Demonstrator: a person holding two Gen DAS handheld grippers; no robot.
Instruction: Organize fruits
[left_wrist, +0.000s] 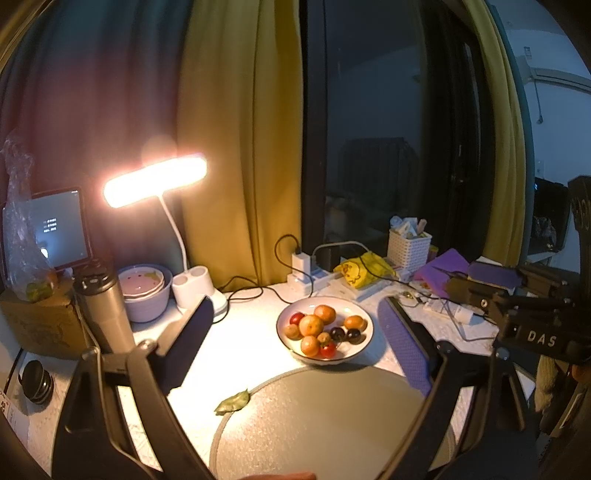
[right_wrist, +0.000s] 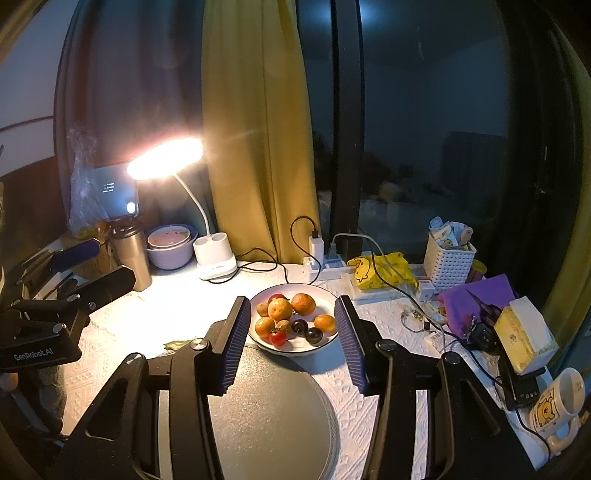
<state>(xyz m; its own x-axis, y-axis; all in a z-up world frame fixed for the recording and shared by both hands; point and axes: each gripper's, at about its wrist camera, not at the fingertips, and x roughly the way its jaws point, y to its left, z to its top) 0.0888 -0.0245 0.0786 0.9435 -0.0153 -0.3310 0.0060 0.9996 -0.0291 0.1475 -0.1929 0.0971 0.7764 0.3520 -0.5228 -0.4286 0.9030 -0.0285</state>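
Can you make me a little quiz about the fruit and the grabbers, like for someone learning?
1. True or false: all the fruit lies on the white plate.
2. What lies between the plate and the camera? A) the grey mat B) a book C) a pan
3. Fill in: beside the mat's left edge lies a dry ____.

Key
1. True. Oranges, a tomato and dark cherries are all on it.
2. A.
3. Leaf. Both the left gripper and right gripper are open and empty.
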